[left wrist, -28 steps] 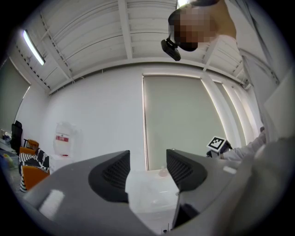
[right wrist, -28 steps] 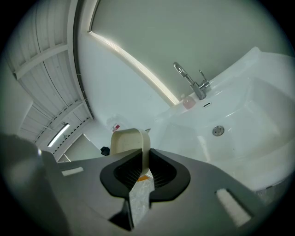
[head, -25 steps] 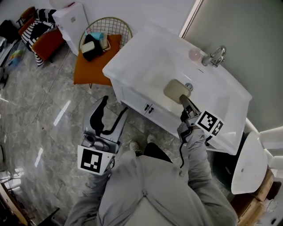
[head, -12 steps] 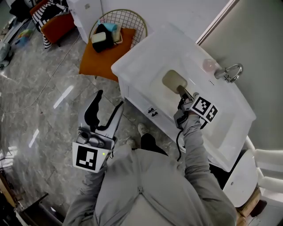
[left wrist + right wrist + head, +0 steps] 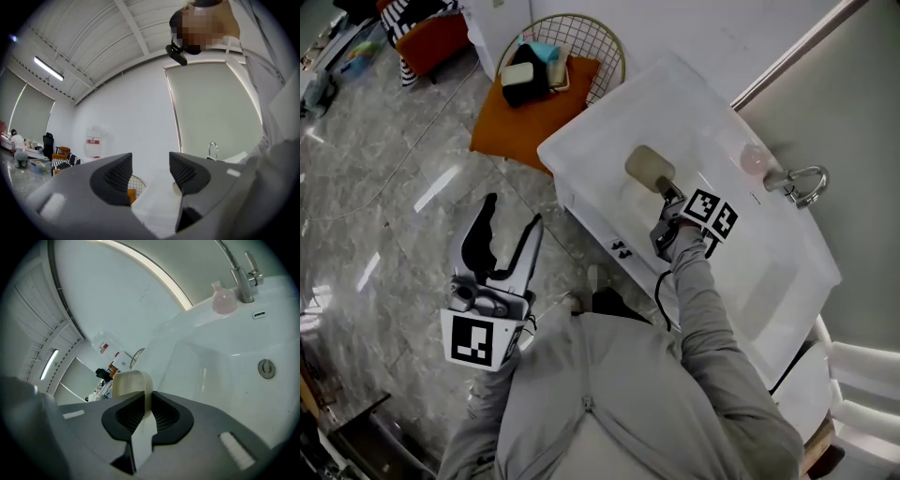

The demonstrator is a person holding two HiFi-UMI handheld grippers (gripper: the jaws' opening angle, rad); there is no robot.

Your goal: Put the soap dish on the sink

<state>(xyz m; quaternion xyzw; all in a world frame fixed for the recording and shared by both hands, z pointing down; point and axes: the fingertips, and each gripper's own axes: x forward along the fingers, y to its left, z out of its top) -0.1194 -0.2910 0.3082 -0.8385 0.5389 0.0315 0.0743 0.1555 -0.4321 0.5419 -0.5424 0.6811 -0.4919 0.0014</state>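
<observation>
1. Right tongs [image 5: 667,190] [image 5: 146,401] reach over the white sink [image 5: 609,131], pinching the rim of the beige soap dish [image 5: 649,166] [image 5: 130,382].
2. Left tongs [image 5: 508,225] [image 5: 150,171] are spread and empty, well to the left, over the floor.
3. The soap dish juts ahead of the right tongs, above the basin.
4. A pink bottle [image 5: 223,300] stands beyond them, beside the faucet [image 5: 243,273].

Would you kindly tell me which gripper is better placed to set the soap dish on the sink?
The right gripper: its jaws are shut on the soap dish, held over the sink. The left gripper hangs open and empty over the floor, away from the sink.
</observation>
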